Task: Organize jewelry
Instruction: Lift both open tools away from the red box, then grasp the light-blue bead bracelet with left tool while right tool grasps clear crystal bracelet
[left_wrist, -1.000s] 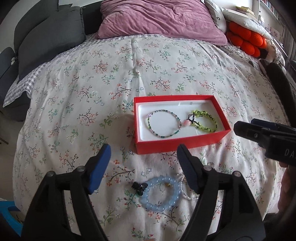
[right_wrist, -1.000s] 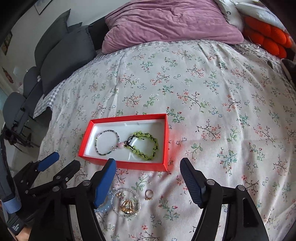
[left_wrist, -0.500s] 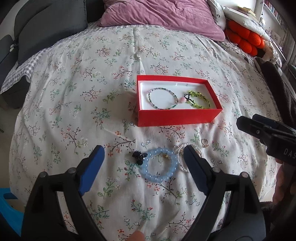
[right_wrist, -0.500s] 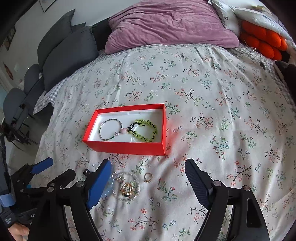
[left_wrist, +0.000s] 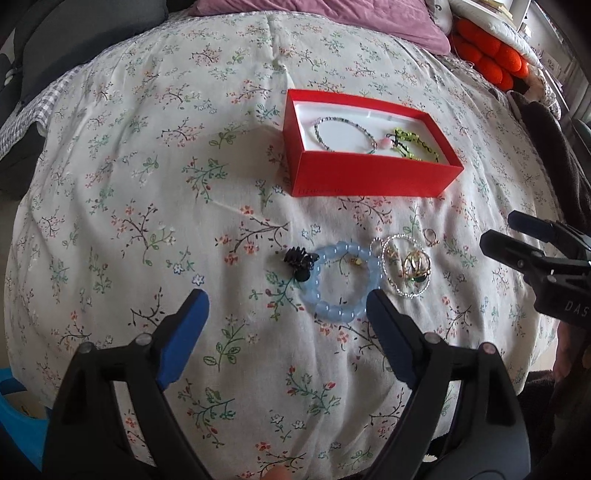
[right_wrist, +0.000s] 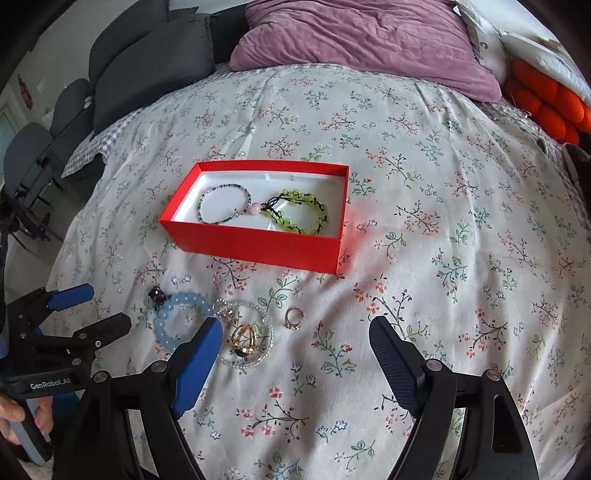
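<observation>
While wide, tongs (left_wrist: 284, 301) flanking bracelet (left_wrist: 341, 282).

— How was the light?
— Soft daylight, even and bright over the floral bedspread (left_wrist: 155, 192). The red box (right_wrist: 258, 247) threw a reddish glow on the cloth at its right corner.
— Sharpness?
— Crisp in the middle. Fisheye bending curved the edges, and the corners went dark with vignetting.
</observation>
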